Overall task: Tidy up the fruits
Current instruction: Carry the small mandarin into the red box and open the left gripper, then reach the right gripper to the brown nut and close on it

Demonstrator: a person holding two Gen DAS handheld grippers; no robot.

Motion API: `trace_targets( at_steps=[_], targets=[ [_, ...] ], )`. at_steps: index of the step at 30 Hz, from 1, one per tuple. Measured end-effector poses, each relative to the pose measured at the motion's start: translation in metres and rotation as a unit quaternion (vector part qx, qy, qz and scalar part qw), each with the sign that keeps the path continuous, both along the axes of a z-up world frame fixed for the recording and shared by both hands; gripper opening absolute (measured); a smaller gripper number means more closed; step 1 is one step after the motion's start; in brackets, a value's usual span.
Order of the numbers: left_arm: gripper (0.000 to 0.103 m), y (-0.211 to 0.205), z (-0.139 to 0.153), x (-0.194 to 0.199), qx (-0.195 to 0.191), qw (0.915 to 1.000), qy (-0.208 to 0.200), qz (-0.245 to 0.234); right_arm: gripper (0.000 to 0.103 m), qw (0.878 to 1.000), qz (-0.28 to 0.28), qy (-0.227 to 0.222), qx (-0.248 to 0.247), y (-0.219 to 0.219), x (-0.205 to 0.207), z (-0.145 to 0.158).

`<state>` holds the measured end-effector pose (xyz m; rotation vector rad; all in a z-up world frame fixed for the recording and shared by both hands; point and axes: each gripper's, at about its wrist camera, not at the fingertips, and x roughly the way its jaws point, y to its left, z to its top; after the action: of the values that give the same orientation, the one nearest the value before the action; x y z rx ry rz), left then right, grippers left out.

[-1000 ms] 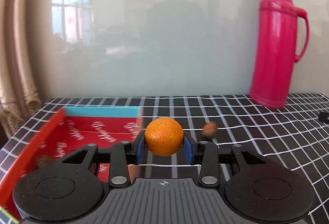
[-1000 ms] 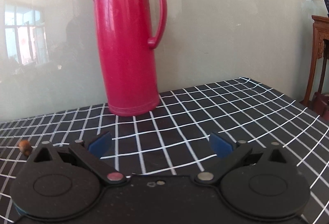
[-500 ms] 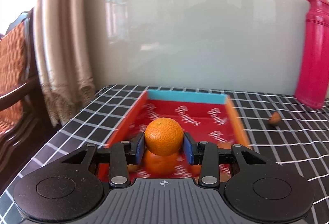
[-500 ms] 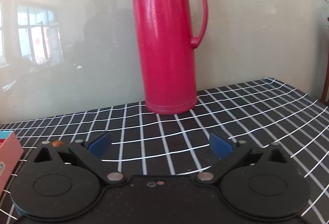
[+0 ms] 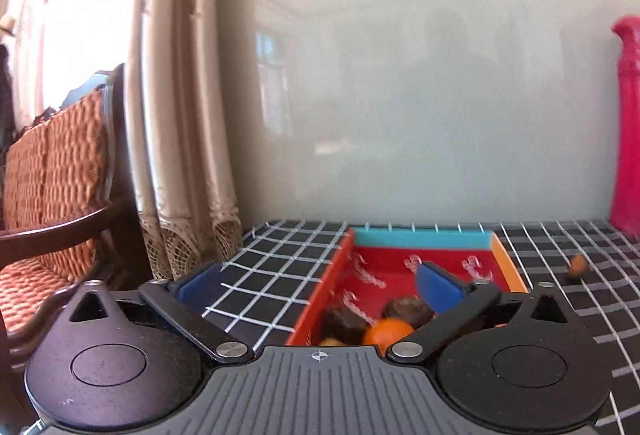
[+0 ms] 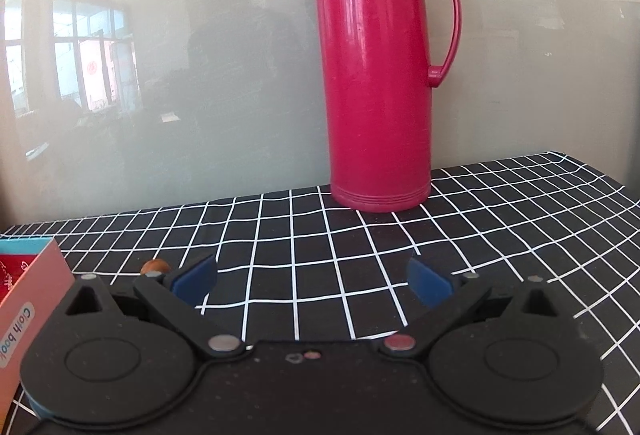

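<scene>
The left tool [image 5: 316, 285] is opening, with nothing between its jaws. An orange [image 5: 386, 331] lies in the red box [image 5: 316, 309] beside some dark fruits, maybe nuts. The right tool [image 6: 312, 277] is wide apart and empty. One small brown fruit [image 6: 155, 267] waits on the tabletop [image 6: 360, 255].

Open checked cloth [image 6: 296, 259] was left bare ahead of the right gripper [image 6: 312, 281], up to the flask [image 6: 376, 75] standing at the wall. The way to the left was bounded by the box [image 6: 36, 291], with 1 small nut [image 6: 154, 267] just beside it. In the left view, the box [image 5: 424, 239] floor was crowded near its front by fruit [image 5: 384, 331]; its far half was left free. Curtain [image 5: 180, 115] and chair [image 5: 52, 171] closed off the left edge.
</scene>
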<state>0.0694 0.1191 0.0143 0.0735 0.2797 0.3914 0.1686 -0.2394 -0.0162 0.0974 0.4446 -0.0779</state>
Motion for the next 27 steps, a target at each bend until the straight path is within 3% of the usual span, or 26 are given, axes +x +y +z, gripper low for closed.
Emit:
trace_targets(
  at_steps=[6, 9, 11, 13, 27],
  targets=[
    [0.103, 0.016, -0.005, 0.010, -0.032, 0.9993, 0.001, 0.018, 0.102, 0.999, 0.029, -0.033, -0.025, 0.010, -0.008, 0.004],
    [0.103, 0.017, -0.007, 0.016, -0.012, 0.9995, 0.024, 0.019, 0.102, 0.996, 0.047, -0.042, -0.062, 0.022, -0.011, 0.005],
    [0.103, 0.023, -0.006, 0.017, -0.018, 0.9992, 0.025, 0.027, 0.102, 0.995, 0.055, -0.038, -0.074, 0.027, -0.009, 0.004],
    [0.103, 0.030, -0.008, 0.016, -0.034, 0.9986, 0.026, 0.030, 0.102, 0.995, 0.058, -0.035, -0.074, 0.030, -0.007, 0.003],
    [0.103, 0.067, -0.011, 0.009, -0.023, 0.9972, 0.035, 0.062, 0.100, 0.995, 0.078, -0.020, -0.063, 0.063, 0.017, 0.001]
  ],
)
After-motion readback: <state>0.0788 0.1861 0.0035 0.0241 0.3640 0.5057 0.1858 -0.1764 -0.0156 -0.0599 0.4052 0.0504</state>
